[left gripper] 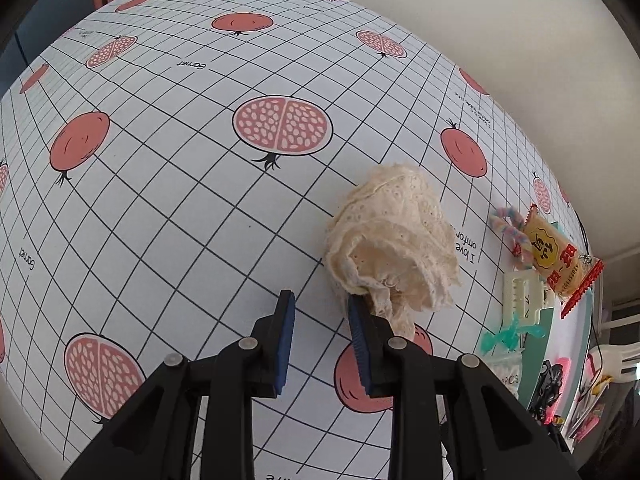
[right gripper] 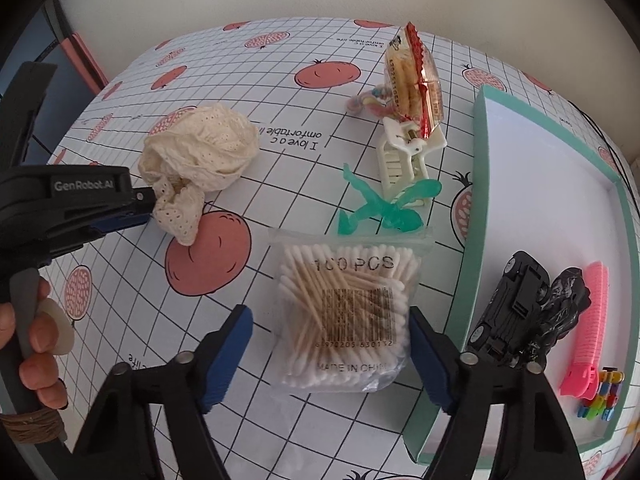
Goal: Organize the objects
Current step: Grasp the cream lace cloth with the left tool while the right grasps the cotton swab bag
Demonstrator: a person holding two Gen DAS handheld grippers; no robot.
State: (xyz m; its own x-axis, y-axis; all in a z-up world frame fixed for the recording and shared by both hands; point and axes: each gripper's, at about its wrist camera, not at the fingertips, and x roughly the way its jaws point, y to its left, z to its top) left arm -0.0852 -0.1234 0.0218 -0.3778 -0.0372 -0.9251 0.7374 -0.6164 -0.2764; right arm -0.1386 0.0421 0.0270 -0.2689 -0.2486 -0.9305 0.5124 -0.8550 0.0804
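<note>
In the left wrist view, the left gripper [left gripper: 322, 312] is being held with its jaws narrowly parted and nothing between them; the cream lace cloth [left gripper: 390, 240] is lying just past its right finger, touching it, on the pomegranate tablecloth [left gripper: 180, 152].

In the right wrist view, the right gripper [right gripper: 332, 328] is being held wide around the cotton swab bag [right gripper: 348, 308], not gripping it. To the right, a black toy car [right gripper: 510, 308] and pink comb [right gripper: 588, 328] are sitting in the teal-rimmed tray [right gripper: 476, 208].
</note>
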